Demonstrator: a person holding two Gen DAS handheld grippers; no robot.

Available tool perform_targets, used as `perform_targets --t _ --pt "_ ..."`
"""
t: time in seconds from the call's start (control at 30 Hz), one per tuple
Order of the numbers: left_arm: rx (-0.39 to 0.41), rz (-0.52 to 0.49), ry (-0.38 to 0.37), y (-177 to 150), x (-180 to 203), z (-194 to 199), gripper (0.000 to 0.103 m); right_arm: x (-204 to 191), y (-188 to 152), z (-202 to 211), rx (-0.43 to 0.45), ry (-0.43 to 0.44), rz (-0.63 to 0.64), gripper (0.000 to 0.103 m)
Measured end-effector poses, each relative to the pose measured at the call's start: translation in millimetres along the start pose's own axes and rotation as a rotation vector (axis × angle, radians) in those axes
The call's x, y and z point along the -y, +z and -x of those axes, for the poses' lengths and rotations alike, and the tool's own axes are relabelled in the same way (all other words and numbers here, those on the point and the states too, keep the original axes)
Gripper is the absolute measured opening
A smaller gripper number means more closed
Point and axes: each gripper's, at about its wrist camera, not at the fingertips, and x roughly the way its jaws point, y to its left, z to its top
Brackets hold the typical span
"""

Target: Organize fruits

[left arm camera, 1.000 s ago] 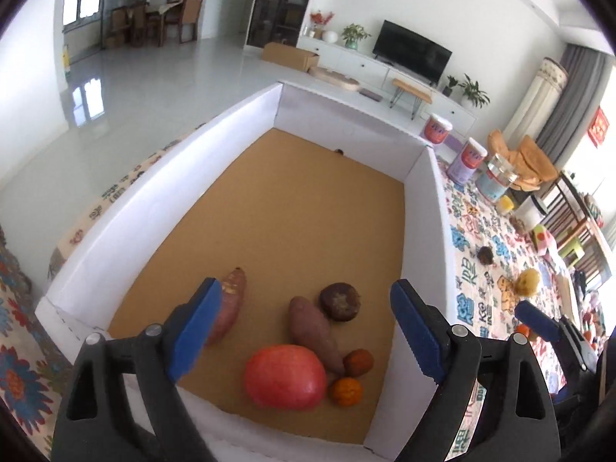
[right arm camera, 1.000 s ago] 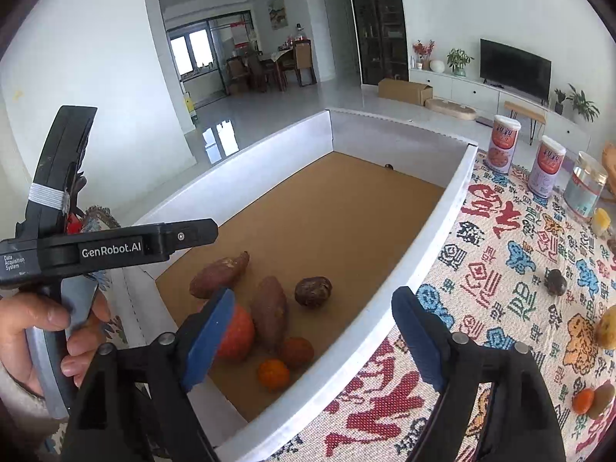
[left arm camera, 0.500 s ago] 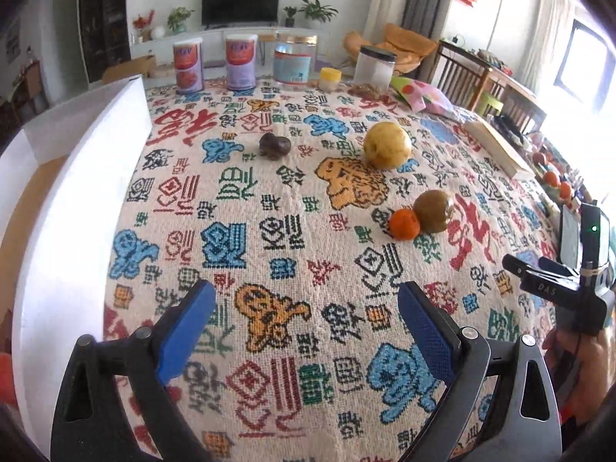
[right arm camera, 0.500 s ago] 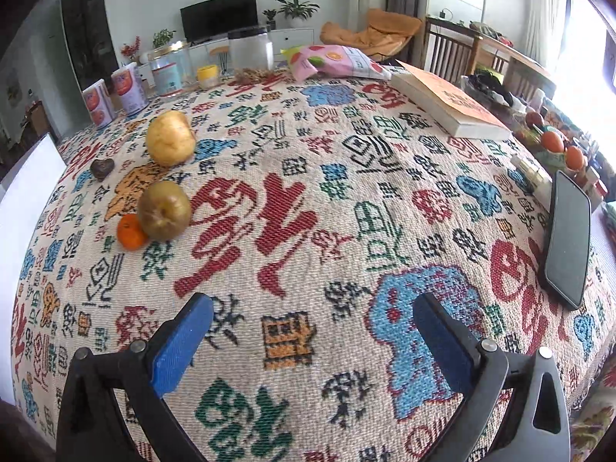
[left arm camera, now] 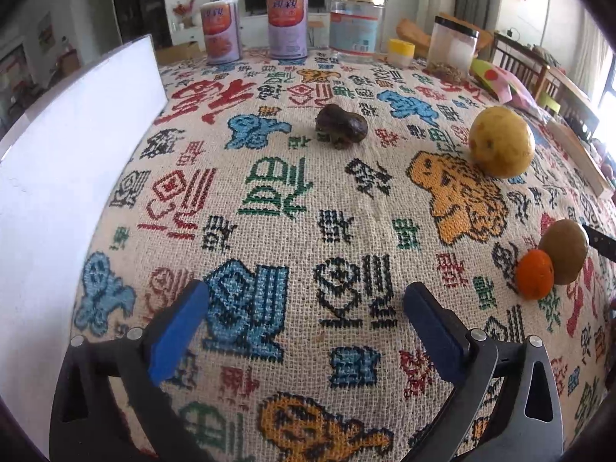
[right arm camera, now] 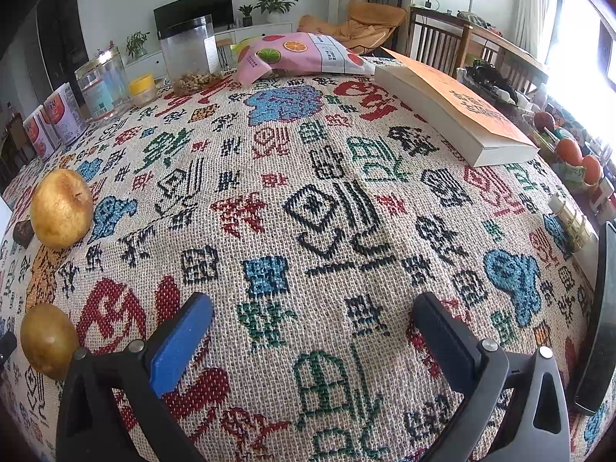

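Four loose fruits lie on the patterned tablecloth (left arm camera: 277, 192). In the left wrist view a dark wrinkled fruit (left arm camera: 340, 126) sits ahead, a yellow pear (left arm camera: 501, 141) to the right, and a small orange (left arm camera: 535, 279) touches a brownish round fruit (left arm camera: 563, 257) at the far right. My left gripper (left arm camera: 306, 292) hovers over bare cloth, its jaws opening with nothing between them. The white box wall (left arm camera: 69, 177) stands on its left. My right gripper (right arm camera: 312, 302) is open and empty over cloth; the pear (right arm camera: 61, 208) and the brownish fruit (right arm camera: 48, 340) lie to its left.
Two cans (left arm camera: 287, 25), a glass jar (left arm camera: 356, 27), a yellow cup (left arm camera: 400, 52) and a lidded jar (left arm camera: 454, 48) line the far edge. A thick book (right arm camera: 454, 111), a pink snack bag (right arm camera: 300, 56) and a dark phone (right arm camera: 600, 327) lie on the right side.
Both grippers swung away from the white box with its fruits and now hang lower over the tablecloth. Both sets of jaws stand slightly wider.
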Motion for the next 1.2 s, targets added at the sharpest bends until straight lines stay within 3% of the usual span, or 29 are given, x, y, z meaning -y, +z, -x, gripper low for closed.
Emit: perform_targets --t 1.2 --pt "0.002 0.012 -0.018 0.0 0.2 0.4 0.102 0.6 -1.0 0.5 0.001 0.002 0.001 0.103"
